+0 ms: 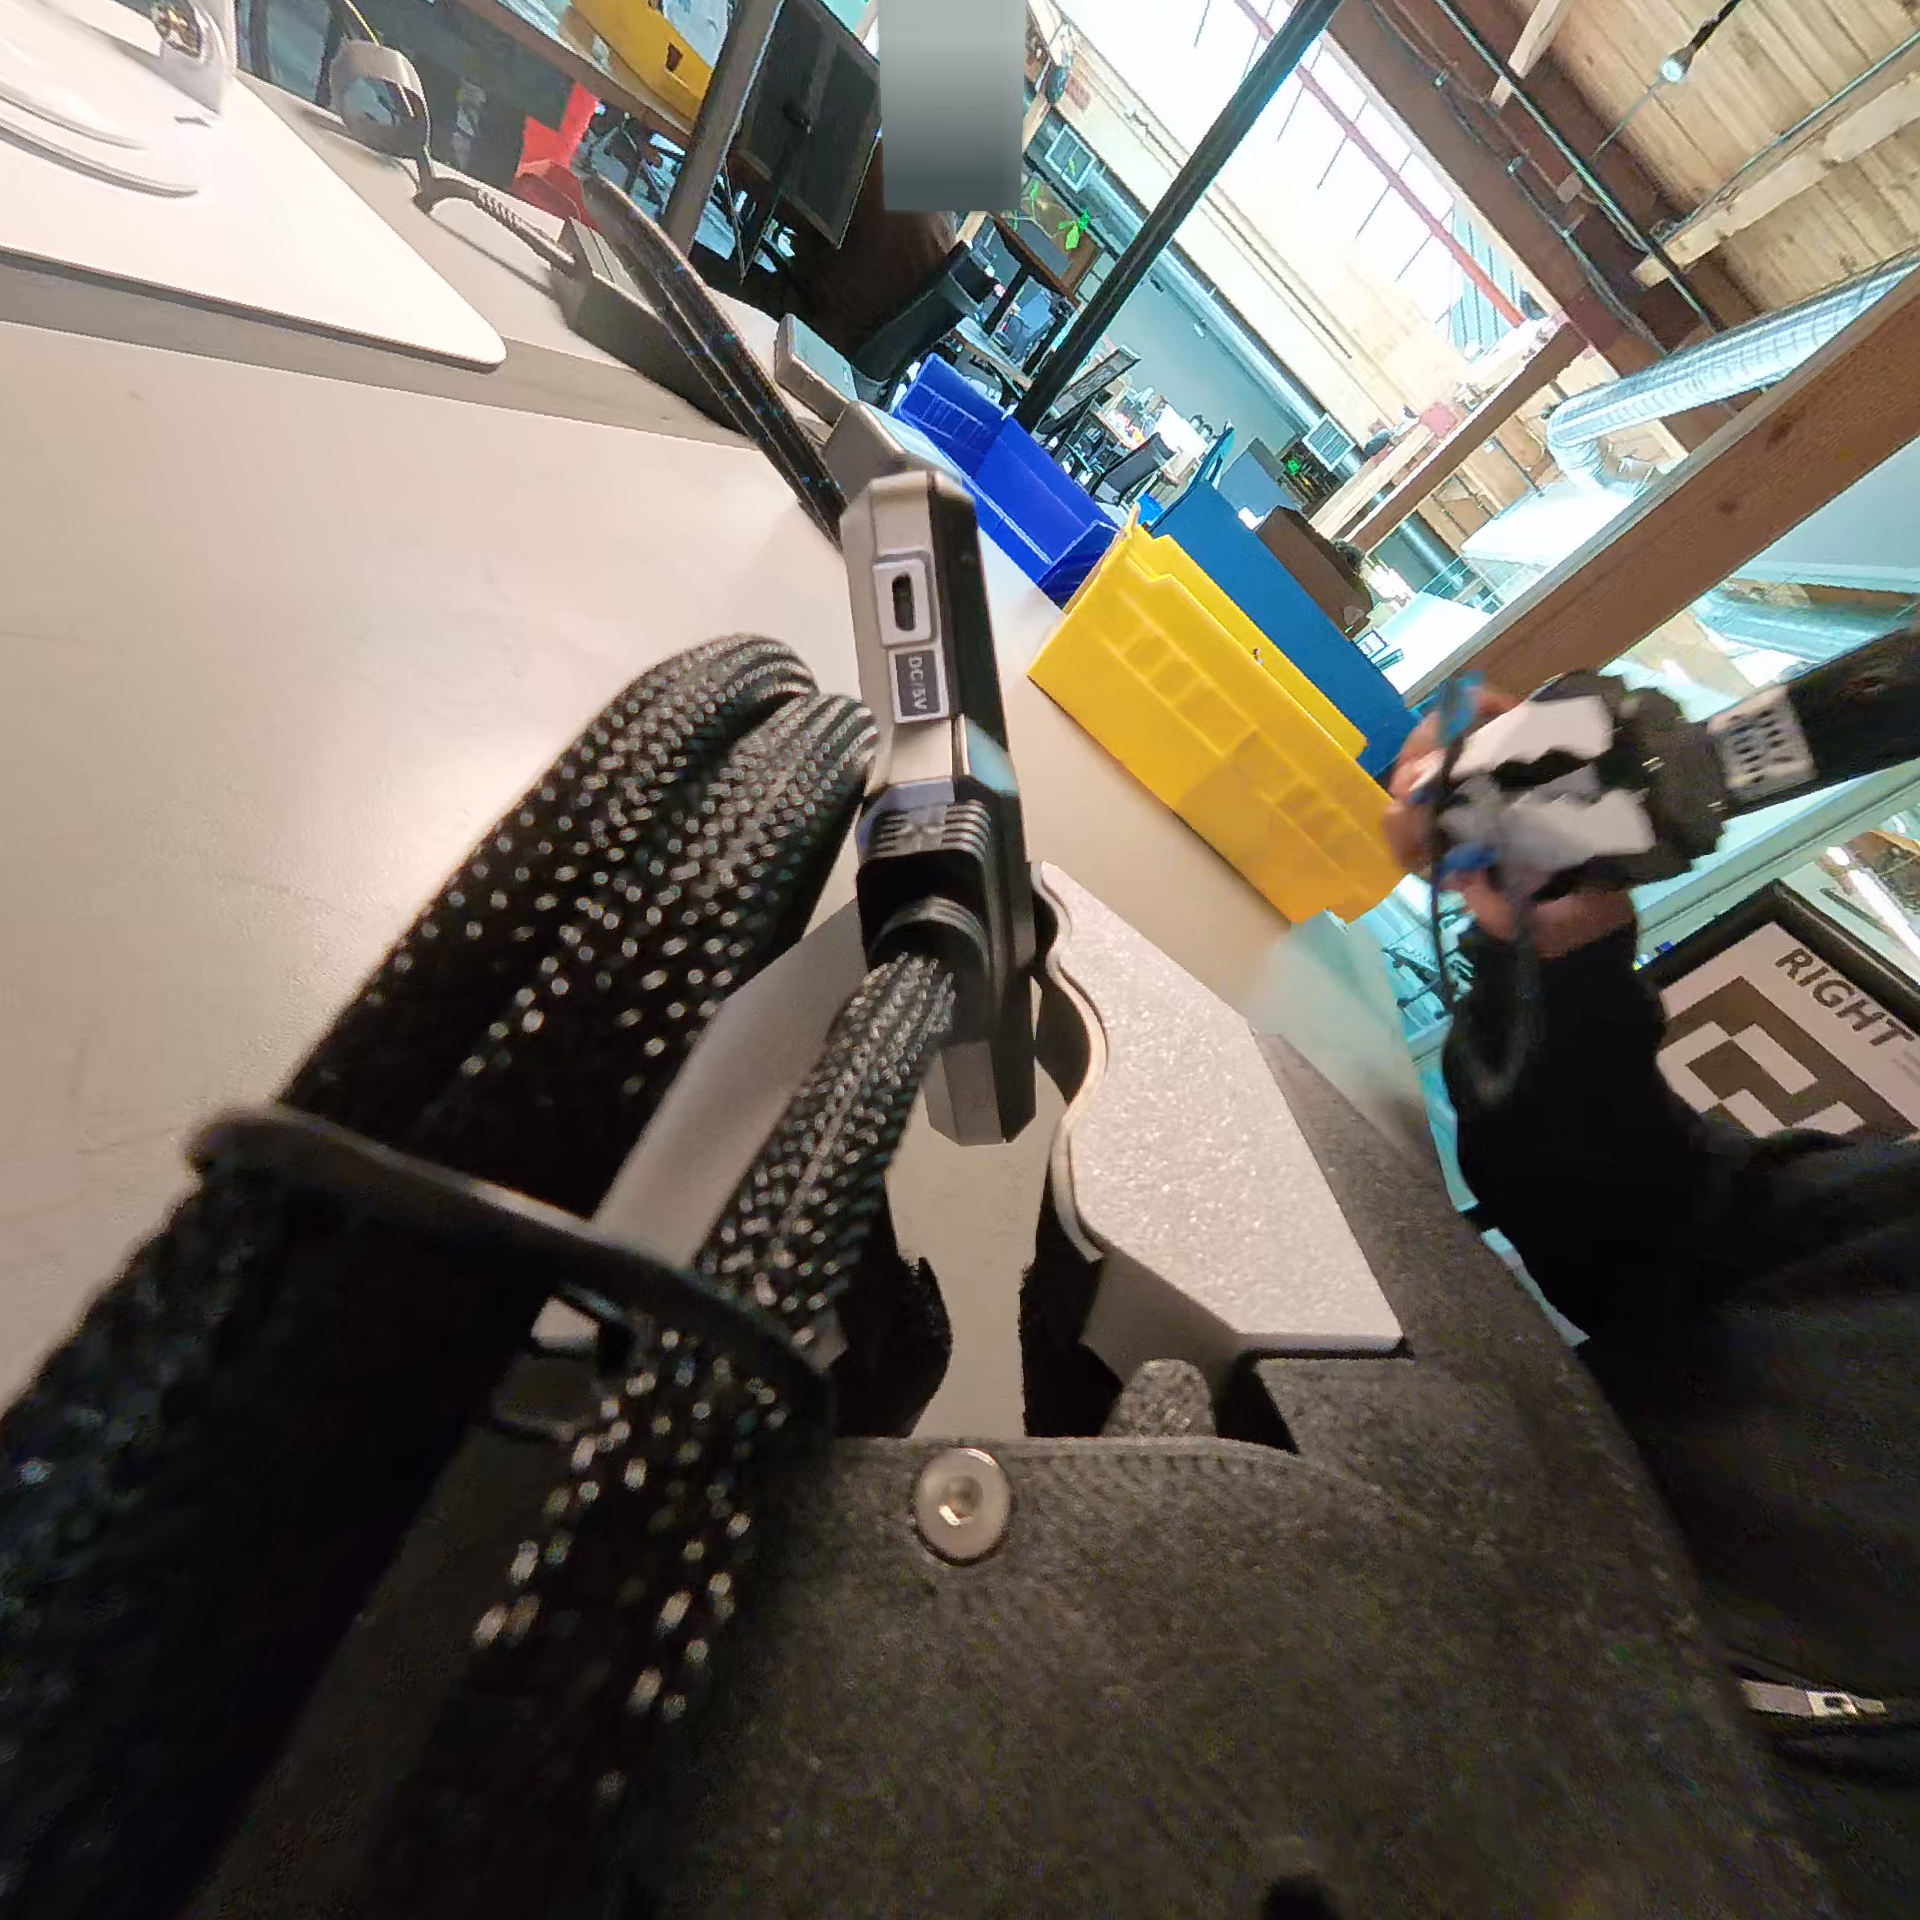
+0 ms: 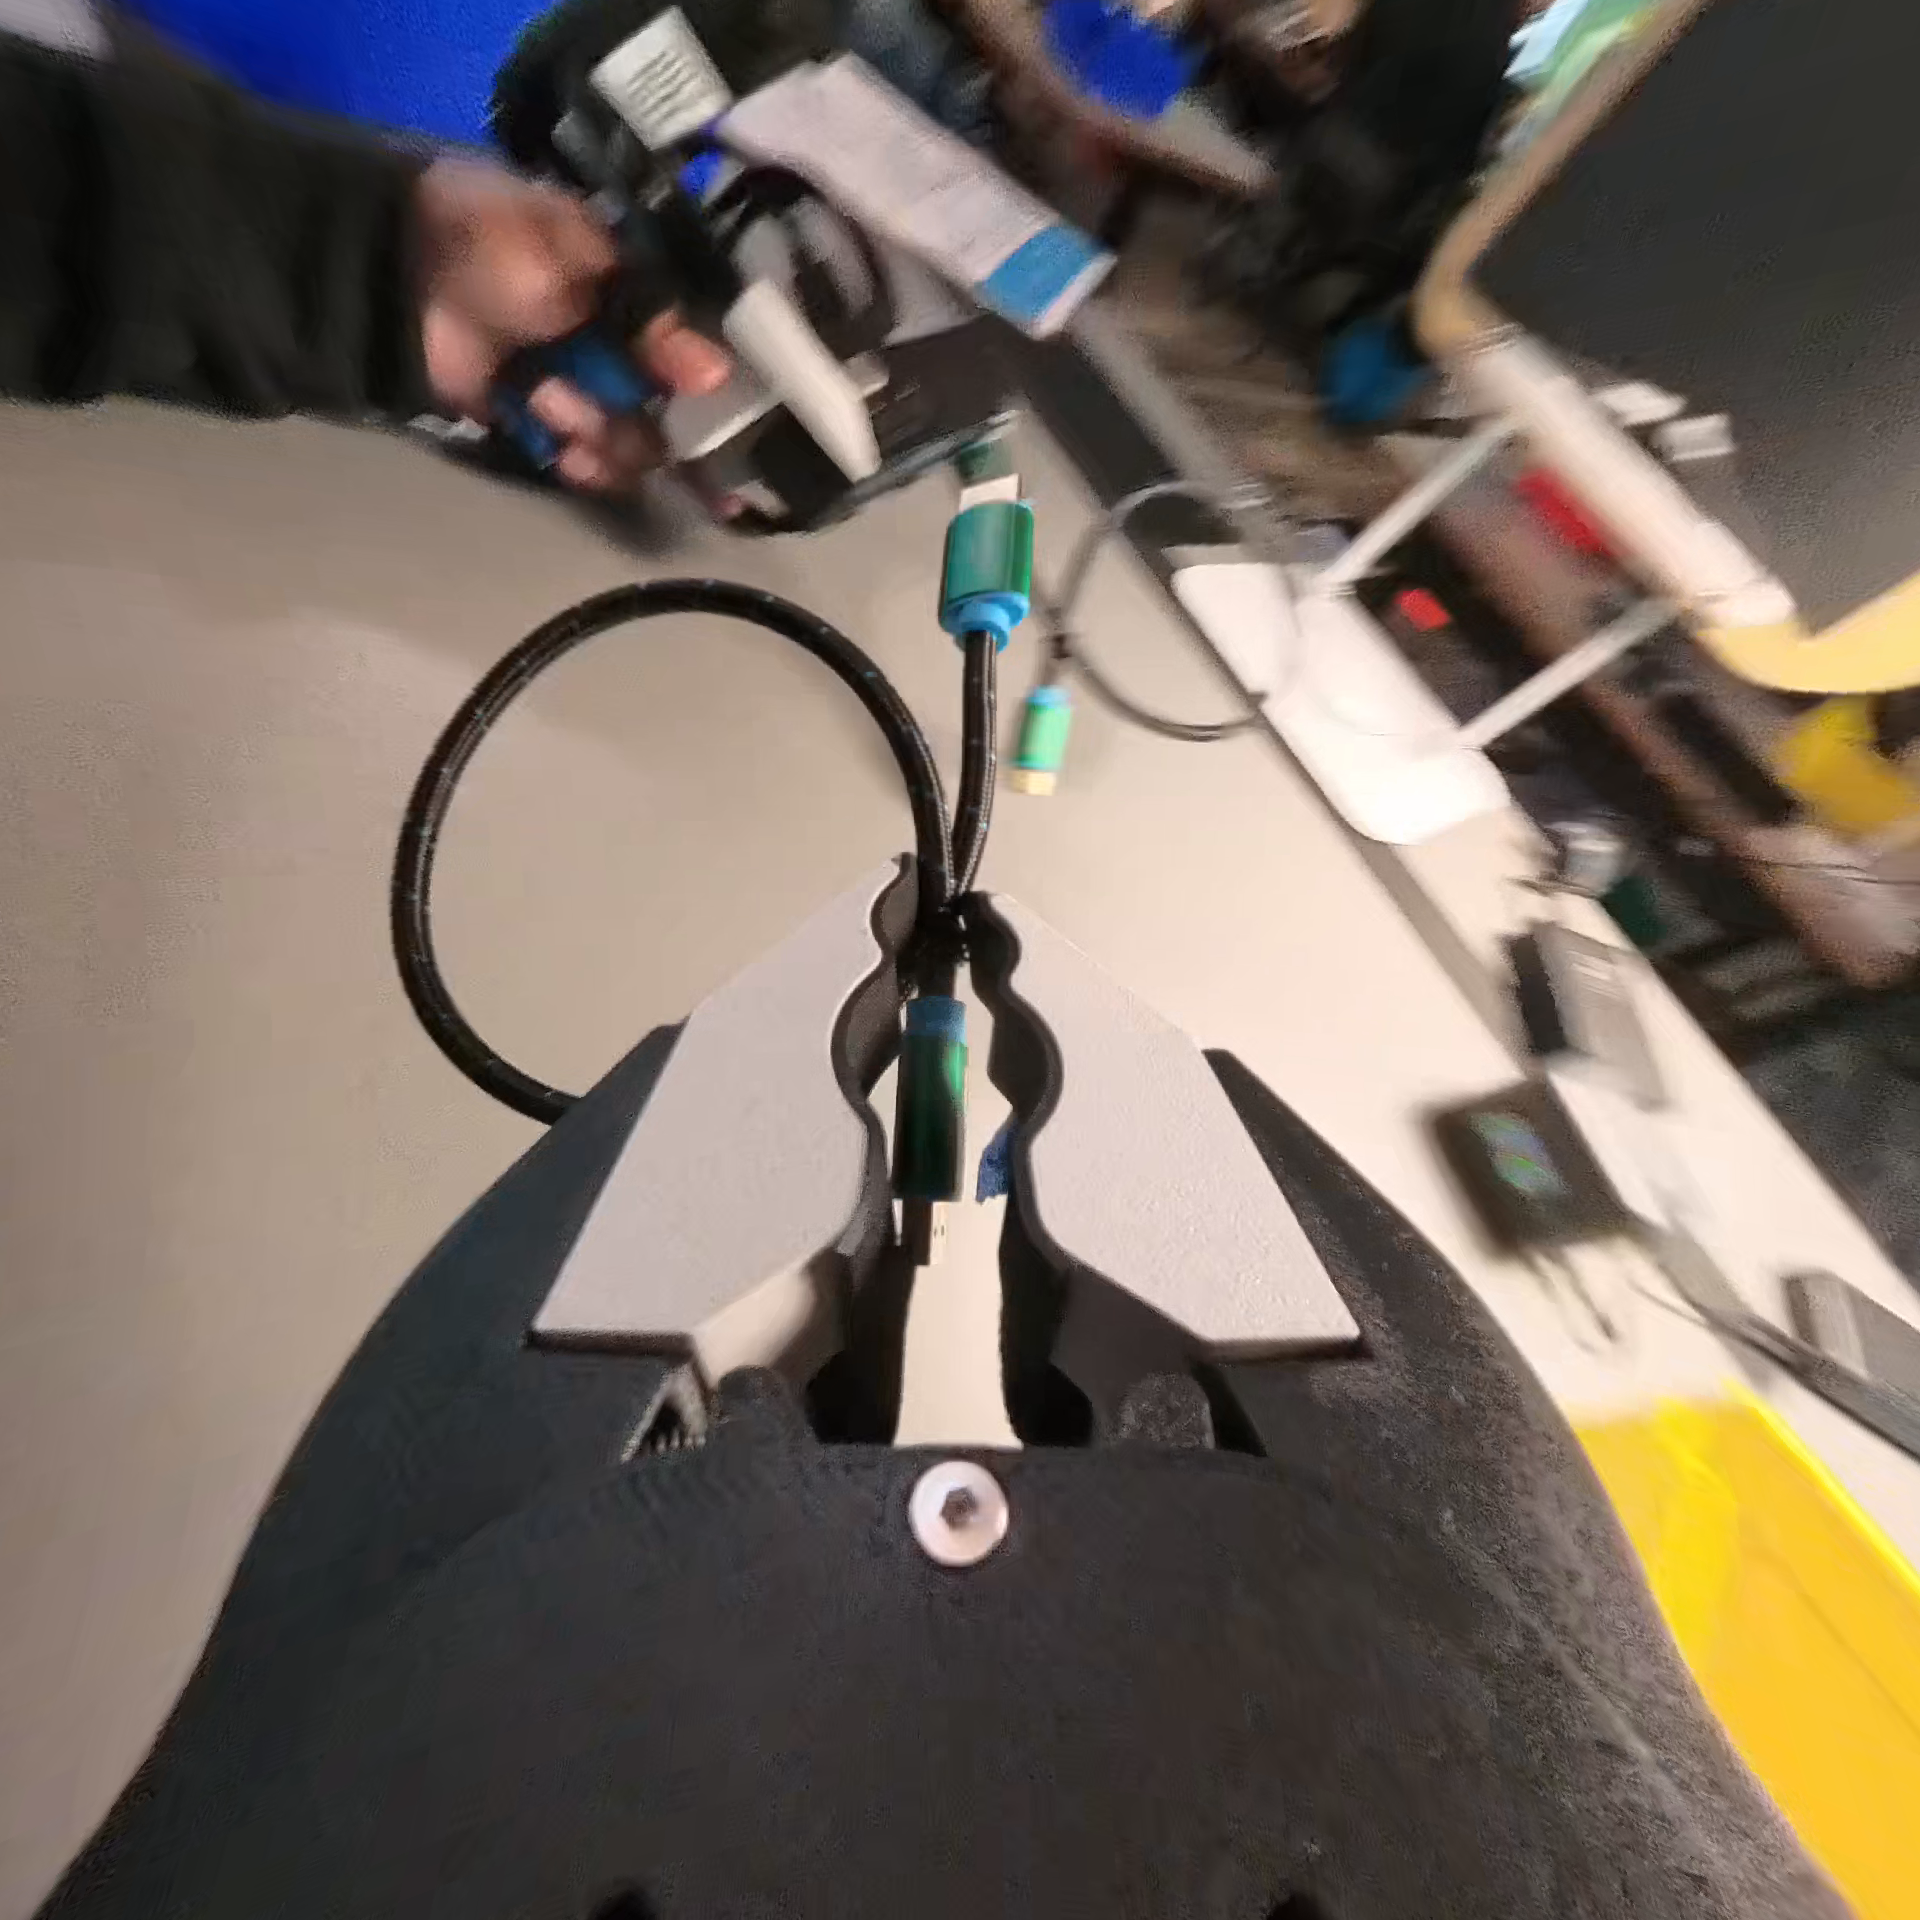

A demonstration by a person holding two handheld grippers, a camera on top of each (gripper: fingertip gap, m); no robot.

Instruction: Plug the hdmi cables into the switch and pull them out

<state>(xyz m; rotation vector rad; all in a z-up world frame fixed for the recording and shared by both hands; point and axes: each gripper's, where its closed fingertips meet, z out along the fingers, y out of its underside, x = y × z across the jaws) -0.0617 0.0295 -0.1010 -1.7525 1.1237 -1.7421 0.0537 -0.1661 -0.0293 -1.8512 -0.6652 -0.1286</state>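
Left gripper (image 1: 1023, 935) clamped on grey switch (image 1: 925, 665), held edge-on above bench (image 1: 364, 644). Black HDMI plug (image 1: 920, 847) seated in switch; braided black cable (image 1: 582, 914) loops back toward camera. Yellow bin (image 1: 1216, 727) and blue bins (image 1: 997, 468) along far bench edge.

Right gripper (image 2: 951, 914) pinches braided cable (image 2: 457, 790) at fingertips; green connector (image 2: 932, 1101) sits between jaws, second green connector (image 2: 985, 561) points away, over bench. Person's hand (image 2: 540, 322) blurred near far edge.
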